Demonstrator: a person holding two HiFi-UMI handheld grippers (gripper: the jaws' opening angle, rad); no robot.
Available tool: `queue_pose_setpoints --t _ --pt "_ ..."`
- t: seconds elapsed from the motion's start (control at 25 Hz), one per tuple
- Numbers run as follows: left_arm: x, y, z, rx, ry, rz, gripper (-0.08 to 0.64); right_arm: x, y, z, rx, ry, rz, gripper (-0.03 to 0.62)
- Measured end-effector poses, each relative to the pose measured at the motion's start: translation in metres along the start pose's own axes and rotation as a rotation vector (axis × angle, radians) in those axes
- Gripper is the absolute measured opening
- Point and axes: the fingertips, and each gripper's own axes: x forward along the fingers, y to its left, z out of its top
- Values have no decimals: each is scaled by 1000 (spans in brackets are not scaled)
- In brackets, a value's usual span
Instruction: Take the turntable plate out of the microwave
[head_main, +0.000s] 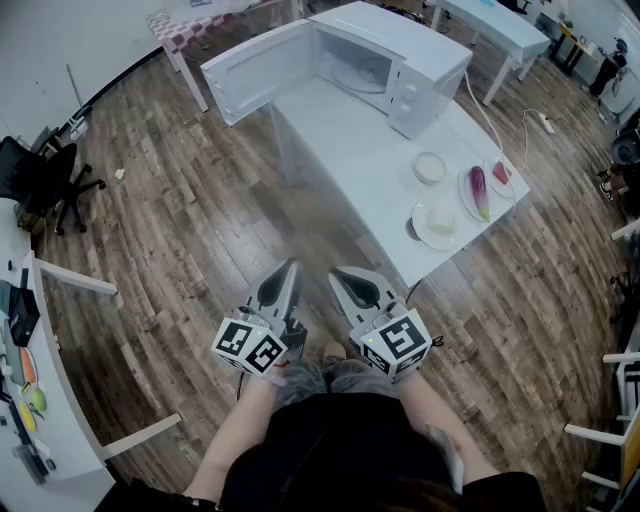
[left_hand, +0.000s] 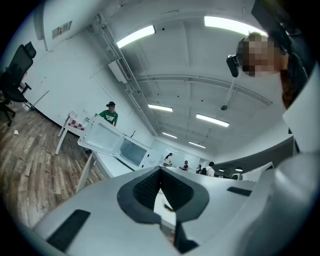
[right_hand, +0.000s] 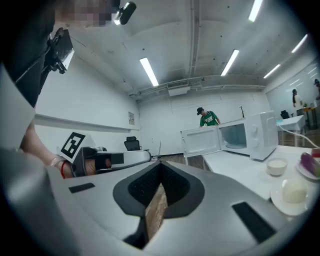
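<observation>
- Left tongs (head_main: 290, 264): pressed together, nothing pinched; held above the wooden floor (head_main: 170, 230), short of the counter's near end.
- Right tongs (head_main: 338, 271): pressed together, nothing pinched; held just beside the left pair, tips pointed toward the counter.
- Counter (head_main: 345, 150): white, long, seen end-on.
- Plate (head_main: 437, 226): set on the counter's near right part, a pale lump resting on it.
- Small bowl (head_main: 430, 167): placed just behind that plate.
- Aubergine (head_main: 479, 190): purple, laid on a second plate at the right edge.
- Microwave (head_main: 425, 70): white, stood at the counter's far end, its door (head_main: 262, 70) swung wide to the left.
- Turntable plate (head_main: 356, 68): clear glass, seated flat inside the microwave cavity, well apart from both tongs.
- Person in green (right_hand: 206, 118): seen behind the microwave.
</observation>
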Motion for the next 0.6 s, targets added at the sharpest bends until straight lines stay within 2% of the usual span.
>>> queue_pose_setpoints --t 0.32,0.6 --pt "36 20 -6 -28 10 17 11 18 -33 -1 3 17 -9 18" --pt "88 49 0 -42 55 -40 11 55 -74 9 15 17 -83 18"
